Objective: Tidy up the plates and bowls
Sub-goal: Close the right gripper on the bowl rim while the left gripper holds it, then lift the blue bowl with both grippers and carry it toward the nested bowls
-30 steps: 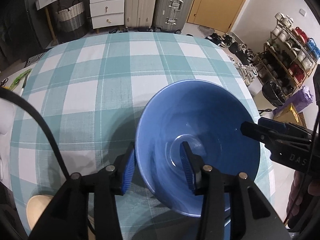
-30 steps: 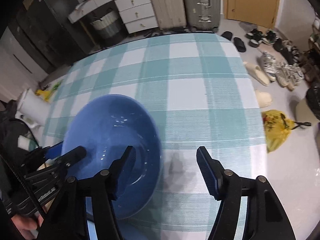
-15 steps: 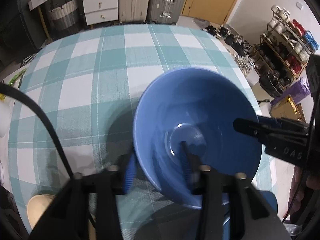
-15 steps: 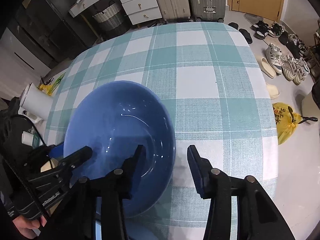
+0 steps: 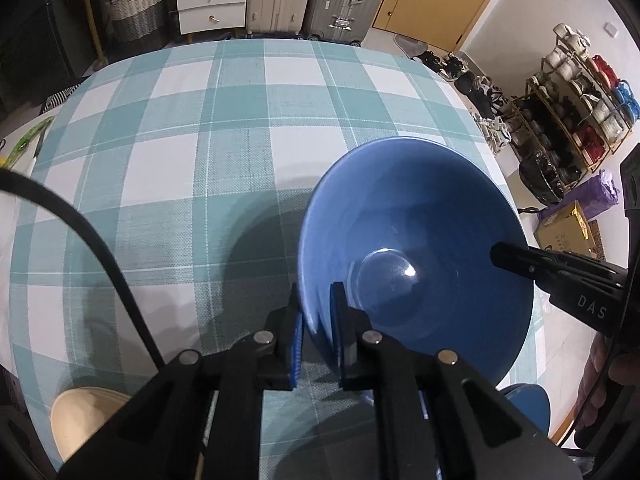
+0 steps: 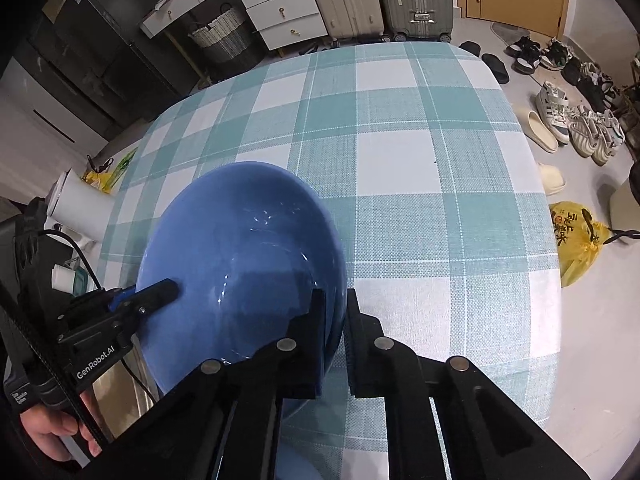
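The table (image 5: 168, 152), covered in a teal-and-white checked cloth, is bare across its far and left areas; nothing has been stacked or grouped there.

The blue bowl (image 5: 420, 240) sits at the near right of the table in the left wrist view and at the near left in the right wrist view. It appears tilted, with its far rim raised; whether its base is clear of the cloth cannot be determined.

The left gripper (image 5: 316, 332) is clenched on the bowl's near-left rim, one pad inside the wall and one outside. The right gripper (image 6: 334, 328) is clamped on the opposite rim in the same manner.

A second blue dish (image 5: 528, 404) shows in part at the near right edge, below the bowl. A pale round item (image 5: 80, 420) lies at the near left corner; its type cannot be determined.

Assessment: the task is at an early stage. Grasping is complete; carrying, placing and stacking remain.
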### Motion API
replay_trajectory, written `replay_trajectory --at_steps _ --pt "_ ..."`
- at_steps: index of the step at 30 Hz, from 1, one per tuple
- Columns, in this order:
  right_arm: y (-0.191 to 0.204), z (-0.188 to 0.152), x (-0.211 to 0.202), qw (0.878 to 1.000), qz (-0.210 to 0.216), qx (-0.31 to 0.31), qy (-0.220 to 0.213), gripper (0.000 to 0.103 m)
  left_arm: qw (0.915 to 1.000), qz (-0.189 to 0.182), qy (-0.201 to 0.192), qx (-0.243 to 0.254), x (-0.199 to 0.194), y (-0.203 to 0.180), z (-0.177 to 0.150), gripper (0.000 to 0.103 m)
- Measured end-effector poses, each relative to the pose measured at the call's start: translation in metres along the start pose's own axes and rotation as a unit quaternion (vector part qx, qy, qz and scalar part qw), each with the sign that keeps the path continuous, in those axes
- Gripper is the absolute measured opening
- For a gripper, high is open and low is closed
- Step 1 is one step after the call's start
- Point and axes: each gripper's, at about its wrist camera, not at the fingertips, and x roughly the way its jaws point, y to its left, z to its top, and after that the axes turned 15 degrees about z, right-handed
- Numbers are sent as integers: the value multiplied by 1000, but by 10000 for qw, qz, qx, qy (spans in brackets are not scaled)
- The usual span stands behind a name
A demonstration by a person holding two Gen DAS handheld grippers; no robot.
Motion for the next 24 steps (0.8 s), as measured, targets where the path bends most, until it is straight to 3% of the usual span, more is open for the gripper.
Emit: replay_trajectory --at_steps 24 --pt "25 10 -52 9990 113 6 -439 7 9992 104 -374 -8 -59 1 17 10"
